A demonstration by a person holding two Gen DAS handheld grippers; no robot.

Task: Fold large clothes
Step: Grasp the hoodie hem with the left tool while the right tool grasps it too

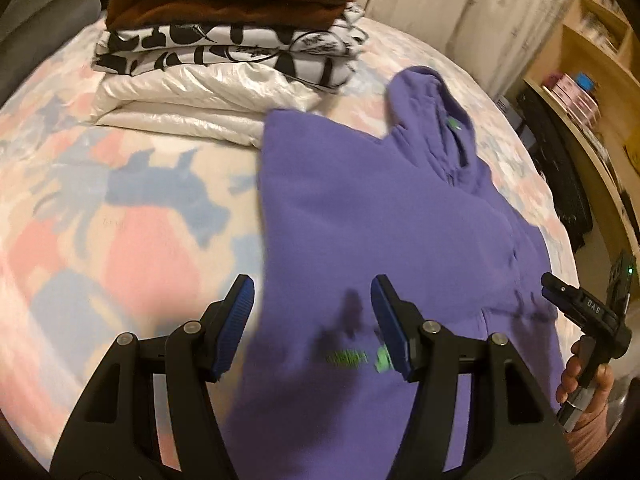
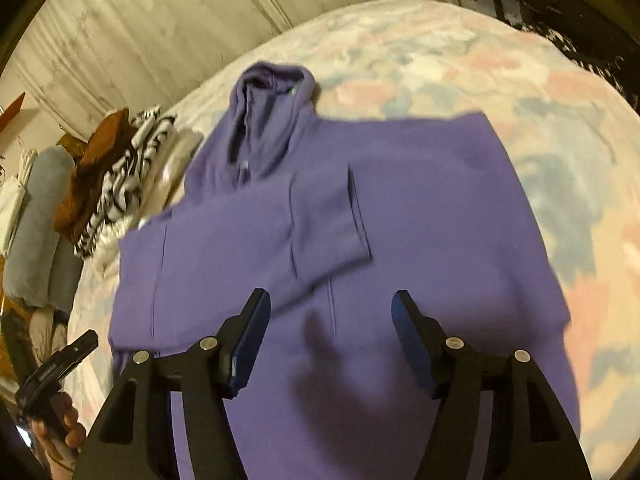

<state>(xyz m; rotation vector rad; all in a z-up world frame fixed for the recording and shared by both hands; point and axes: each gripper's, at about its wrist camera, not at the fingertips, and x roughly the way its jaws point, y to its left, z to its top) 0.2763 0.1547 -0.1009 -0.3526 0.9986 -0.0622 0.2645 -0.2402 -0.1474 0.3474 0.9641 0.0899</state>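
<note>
Item: purple hoodie, laid flat on the bed with its hood pointing toward the far curtain, the flat lie apparently to give clean fold lines. One sleeve lies folded across the body, cuff toward the middle, seemingly to narrow the garment before it is halved. Left gripper: jaws spread apart, holding nothing, hovering above the hoodie's near left part by the green print. Right gripper: jaws likewise apart and empty, above the lower middle of the hoodie. Both appear positioned to take the hem for the next fold, though contact with the cloth is not visible. Beside the hoodie, at the far left of the bed: a stack of folded clothes, brown on top, black-and-white print beneath, white at the bottom, probably the finished pile.
</note>
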